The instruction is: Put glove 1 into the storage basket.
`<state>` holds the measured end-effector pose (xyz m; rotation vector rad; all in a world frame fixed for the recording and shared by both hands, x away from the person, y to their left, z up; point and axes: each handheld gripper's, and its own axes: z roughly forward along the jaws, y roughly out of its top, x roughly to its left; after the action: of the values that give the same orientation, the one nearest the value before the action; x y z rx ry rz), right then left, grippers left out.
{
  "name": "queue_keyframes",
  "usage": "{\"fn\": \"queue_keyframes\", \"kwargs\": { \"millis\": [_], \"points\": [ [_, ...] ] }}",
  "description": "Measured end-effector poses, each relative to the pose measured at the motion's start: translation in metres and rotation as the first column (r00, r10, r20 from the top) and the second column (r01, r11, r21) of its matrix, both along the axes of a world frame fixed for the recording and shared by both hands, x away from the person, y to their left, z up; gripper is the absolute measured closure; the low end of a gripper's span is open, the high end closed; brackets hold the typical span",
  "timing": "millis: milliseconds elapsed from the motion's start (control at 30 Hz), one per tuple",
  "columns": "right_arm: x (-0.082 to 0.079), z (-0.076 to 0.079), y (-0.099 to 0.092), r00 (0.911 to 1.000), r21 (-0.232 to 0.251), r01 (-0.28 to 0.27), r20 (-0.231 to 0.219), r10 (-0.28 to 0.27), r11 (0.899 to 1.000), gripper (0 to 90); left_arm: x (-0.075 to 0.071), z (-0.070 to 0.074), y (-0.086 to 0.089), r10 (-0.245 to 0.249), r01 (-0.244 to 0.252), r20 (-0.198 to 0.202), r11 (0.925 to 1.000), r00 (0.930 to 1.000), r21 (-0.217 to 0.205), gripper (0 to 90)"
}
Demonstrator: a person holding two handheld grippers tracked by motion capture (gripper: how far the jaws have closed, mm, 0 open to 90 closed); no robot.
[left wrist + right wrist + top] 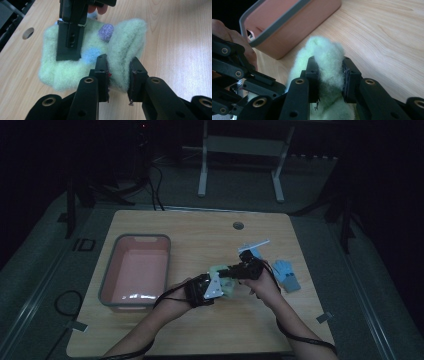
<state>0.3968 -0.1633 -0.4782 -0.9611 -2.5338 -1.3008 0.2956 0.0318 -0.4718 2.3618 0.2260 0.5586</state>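
Nearest the person, at about six o'clock on the table (150, 335), the left gripper (119, 75) has its jaws pinched on a raised fold of a pale green fuzzy sock (75, 65); the fabric bulges up between the pads and its purple (106, 32) and blue (90, 55) dots lie just beyond. Just past it, toward one o'clock from the left hand, the right gripper (330, 77) is likewise clamped on a bunched end of the same sock, the fluff squeezed and rising above the jaw tips. In the high view both grippers meet over the sock a little right of the table's centre, the left gripper (206, 290) touching it from the near side and the right gripper (235, 270) from the far side. So the grasp seems done at both ends, and I judge that the sock is being folded or gathered, with the fold only begun: most of it lies spread on the wood. Out at three o'clock a blue glove-like piece (286, 274) lies untouched, and at nine o'clock the pink bin (111, 270) stands with nothing visible in it, so putting anything away is probably still ahead. At twelve o'clock, near the far edge, is a cable hole (238, 225).
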Motion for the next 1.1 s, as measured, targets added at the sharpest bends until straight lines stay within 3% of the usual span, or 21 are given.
{"fn": "queue_keyframes", "kwargs": {
  "millis": [133,333,500,733,833,1067,1100],
  "points": [
    [0.002,0.010,0.011,0.9997,0.011,-0.008,0.024,0.008,1.000,71.6,0.000,0.010,0.011,0.004,-0.005,0.013,0.9999,0.9999,0.011,74.2],
    [0.008,0.022,0.031,0.9992,0.023,-0.030,0.026,0.030,0.999,71.6,0.001,0.025,0.032,0.017,-0.018,0.033,0.9993,0.9993,0.033,74.3],
    [0.013,0.036,0.064,0.9965,0.013,-0.071,0.043,0.071,0.997,71.6,-0.001,0.036,0.059,0.055,-0.058,0.049,0.9966,0.9973,0.058,74.3],
    [0.016,0.045,0.100,0.9929,0.023,-0.105,0.058,0.103,0.994,71.6,-0.005,0.041,0.086,0.102,-0.106,0.058,0.9921,0.9931,0.067,74.3],
    [0.017,0.047,0.120,0.9907,0.022,-0.122,0.063,0.121,0.992,71.7,-0.007,0.042,0.106,0.130,-0.134,0.053,0.9882,0.9900,0.074,74.3],
    [0.017,0.046,0.154,0.9865,0.019,-0.155,0.057,0.153,0.988,71.8,-0.013,0.038,0.132,0.172,-0.176,0.048,0.9801,0.9839,0.092,74.3],
    [0.016,0.044,0.166,0.9848,0.014,-0.166,0.052,0.166,0.986,71.8,-0.014,0.037,0.137,0.180,-0.184,0.051,0.9785,0.9824,0.094,74.3]
  ]
}}
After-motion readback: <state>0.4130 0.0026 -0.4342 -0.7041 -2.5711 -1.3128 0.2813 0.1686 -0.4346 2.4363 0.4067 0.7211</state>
